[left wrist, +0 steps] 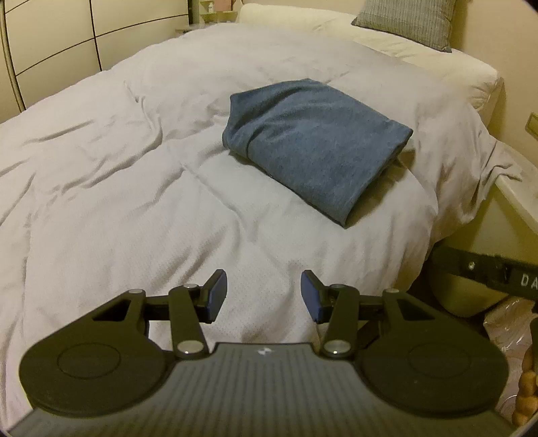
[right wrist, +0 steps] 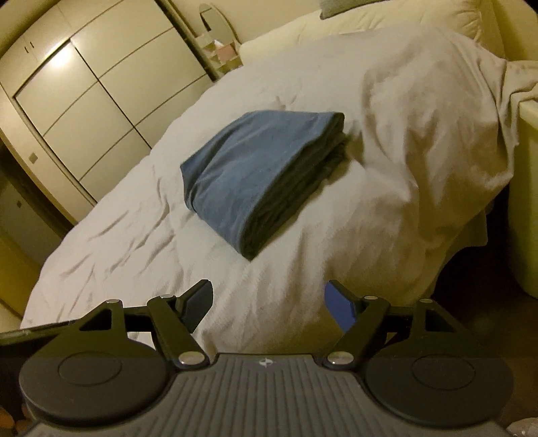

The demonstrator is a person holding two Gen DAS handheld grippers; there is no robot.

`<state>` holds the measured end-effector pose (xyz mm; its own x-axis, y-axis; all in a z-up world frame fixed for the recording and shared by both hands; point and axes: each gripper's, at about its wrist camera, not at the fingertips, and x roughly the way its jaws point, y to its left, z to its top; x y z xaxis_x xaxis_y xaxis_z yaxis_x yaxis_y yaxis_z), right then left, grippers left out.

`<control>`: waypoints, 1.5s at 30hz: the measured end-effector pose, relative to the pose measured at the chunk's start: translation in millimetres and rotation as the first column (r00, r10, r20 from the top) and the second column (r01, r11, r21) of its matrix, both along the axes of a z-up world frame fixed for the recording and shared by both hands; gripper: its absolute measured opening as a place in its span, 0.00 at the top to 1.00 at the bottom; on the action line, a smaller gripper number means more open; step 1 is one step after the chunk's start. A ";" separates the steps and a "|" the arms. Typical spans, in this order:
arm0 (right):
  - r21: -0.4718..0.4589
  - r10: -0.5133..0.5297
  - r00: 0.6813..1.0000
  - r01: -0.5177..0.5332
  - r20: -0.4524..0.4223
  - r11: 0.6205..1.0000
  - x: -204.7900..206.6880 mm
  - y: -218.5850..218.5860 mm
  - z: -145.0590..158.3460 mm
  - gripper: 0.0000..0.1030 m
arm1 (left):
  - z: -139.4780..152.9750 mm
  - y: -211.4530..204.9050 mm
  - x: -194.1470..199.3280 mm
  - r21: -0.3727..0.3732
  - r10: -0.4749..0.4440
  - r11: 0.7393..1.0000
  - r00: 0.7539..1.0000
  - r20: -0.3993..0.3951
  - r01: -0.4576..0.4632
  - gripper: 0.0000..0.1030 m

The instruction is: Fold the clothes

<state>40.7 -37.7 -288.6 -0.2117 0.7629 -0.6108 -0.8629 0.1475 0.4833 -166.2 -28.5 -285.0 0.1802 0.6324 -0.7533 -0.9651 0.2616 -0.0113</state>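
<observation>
A blue garment point(left wrist: 312, 144) lies folded into a thick rectangular stack on the white duvet point(left wrist: 117, 174). In the right wrist view the same blue garment point(right wrist: 255, 174) shows its layered folded edge on the right side. My left gripper point(left wrist: 264, 295) hovers open over the duvet, well short of the garment, with nothing between its blue pads. My right gripper point(right wrist: 269, 309) is also open and empty, held back from the garment near the bed's foot.
Cream pillows point(left wrist: 386, 37) and a grey cushion point(left wrist: 407, 23) lie at the head of the bed. A wardrobe point(right wrist: 84, 87) stands on the left. The bed's right edge point(left wrist: 470, 188) drops to a cream side unit point(left wrist: 517, 201), with a bag point(left wrist: 511, 329) below.
</observation>
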 end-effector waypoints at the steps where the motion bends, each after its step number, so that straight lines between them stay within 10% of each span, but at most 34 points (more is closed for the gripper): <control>1: -0.005 -0.003 1.000 0.003 0.005 1.000 -0.4 1.5 -1.1 0.26 | -1.3 4.7 0.1 -0.002 -0.003 1.000 1.000 0.003 0.003 0.57; 16: -0.078 0.069 0.998 -0.068 0.009 0.995 -29.8 91.5 -49.3 0.23 | -63.3 169.7 -42.9 -0.116 -0.245 0.960 0.965 0.093 0.255 0.62; 28: -0.357 -0.110 0.993 0.113 0.029 0.927 -62.1 113.7 7.1 0.28 | 12.3 264.2 -64.4 -0.340 -0.399 0.858 0.916 0.034 0.386 0.75; 38: -0.485 -0.178 0.961 0.261 0.211 0.835 -117.5 147.9 4.7 0.31 | 7.1 320.2 -29.8 -0.361 -0.659 0.721 0.746 -0.095 0.591 0.75; 45: -0.461 -0.308 0.917 0.394 0.252 0.795 -108.5 164.5 -5.2 0.31 | -7.2 353.0 -7.4 -0.380 -0.790 0.575 0.613 -0.027 0.724 0.73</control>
<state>-67.9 126.7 -293.7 0.1415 0.3530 -0.9249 -0.7616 0.6357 0.1261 -173.5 324.4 -292.2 0.3309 0.0612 -0.9417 -0.4056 0.9102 -0.0834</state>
